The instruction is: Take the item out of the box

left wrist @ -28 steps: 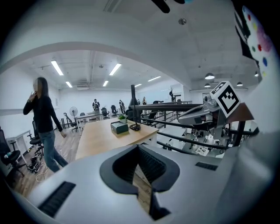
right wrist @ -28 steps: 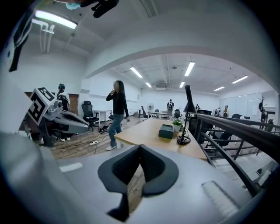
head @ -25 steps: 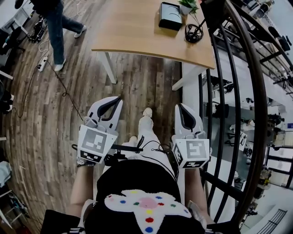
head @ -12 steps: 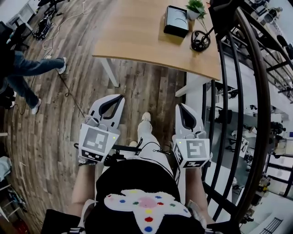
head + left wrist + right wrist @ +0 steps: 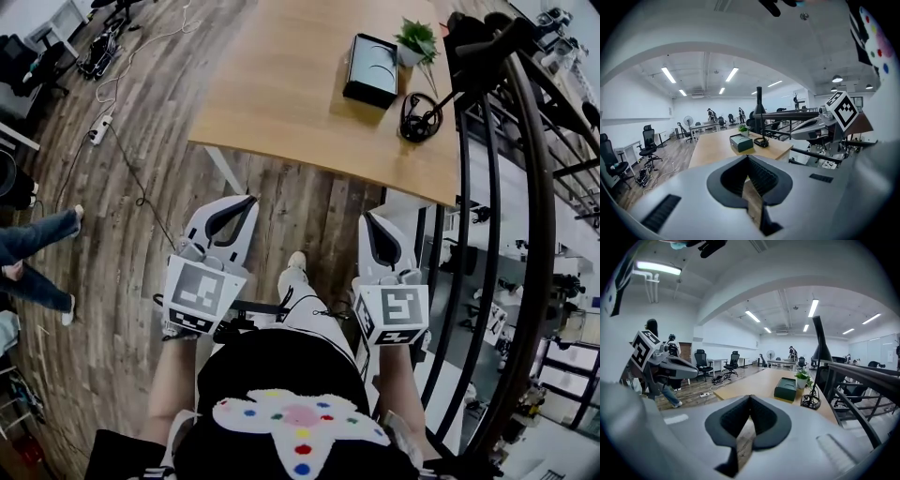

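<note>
Straight ahead: long rectangular light-wood table (image 5: pixel 281 103), standing on brown wood-plank floor (image 5: pixel 122 281). Toward its far right end, flat dark green rectangular box (image 5: pixel 372 70); just beyond and right of that, small leafy plant in a white pot (image 5: pixel 415 42); nearer, by the right edge, black desk lamp with coiled cable at its foot (image 5: pixel 419 117). Right of the table, curved black metal railing (image 5: pixel 541 239). Left gripper (image 5: pixel 246 202) and right gripper (image 5: pixel 367 218) side by side, short of the near table edge. Far left on the floor, white power strip (image 5: pixel 101 129) and another person's blue-jeaned legs (image 5: pixel 37 232).
</note>
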`<state>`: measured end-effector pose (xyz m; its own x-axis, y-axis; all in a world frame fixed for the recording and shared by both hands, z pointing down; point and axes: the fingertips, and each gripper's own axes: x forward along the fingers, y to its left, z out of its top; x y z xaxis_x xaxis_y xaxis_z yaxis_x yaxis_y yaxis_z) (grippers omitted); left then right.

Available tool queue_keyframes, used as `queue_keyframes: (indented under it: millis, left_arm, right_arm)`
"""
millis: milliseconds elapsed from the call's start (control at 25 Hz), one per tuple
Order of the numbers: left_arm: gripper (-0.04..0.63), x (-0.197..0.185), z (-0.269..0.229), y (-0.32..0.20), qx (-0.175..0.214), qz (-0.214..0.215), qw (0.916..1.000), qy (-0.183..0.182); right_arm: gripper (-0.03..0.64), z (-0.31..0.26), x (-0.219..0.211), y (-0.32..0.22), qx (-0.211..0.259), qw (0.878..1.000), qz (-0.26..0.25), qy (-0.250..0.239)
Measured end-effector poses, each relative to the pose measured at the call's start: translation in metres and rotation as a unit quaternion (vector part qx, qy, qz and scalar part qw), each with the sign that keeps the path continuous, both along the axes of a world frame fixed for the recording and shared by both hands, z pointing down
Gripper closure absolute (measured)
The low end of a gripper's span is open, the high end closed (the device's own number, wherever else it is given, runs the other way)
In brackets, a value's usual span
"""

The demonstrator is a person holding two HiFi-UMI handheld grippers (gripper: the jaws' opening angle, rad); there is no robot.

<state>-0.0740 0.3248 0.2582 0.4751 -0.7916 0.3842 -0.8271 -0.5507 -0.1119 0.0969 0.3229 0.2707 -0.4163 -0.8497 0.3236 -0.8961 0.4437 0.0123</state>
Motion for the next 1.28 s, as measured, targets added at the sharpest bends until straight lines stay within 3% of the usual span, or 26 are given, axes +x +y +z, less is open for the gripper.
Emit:
queue_keyframes:
  millis: [280,560,1080,1280]
  left_arm:
    - [0.590,0.002,0.011,-0.051,-0.020,-0.016,0.9997,-0.006]
    - [0.589,0.025,-0.004,-0.110,-0.002,-0.027,0.9996,-0.009]
    - [0.589,0.028,0.002,-0.121,0.003,-0.038,0.9993,0.003]
    - [0.590,0.038,-0.018,-0.132,0.021,-0.021,0.9996,-0.002]
  right_arm:
    - [0.607,-0.003,0.007,-0.064,0.002,1.000,-0.015,-0.001]
    - [0.607,-0.003,0.022,-0.122,0.004,0.999,-0.033,0.001]
    - [0.607,-0.015,0.025,-0.138,0.025,0.999,-0.048,0.004]
    - [0.607,-0.021,0.030,-0.140,0.032,0.999,-0.040,0.004]
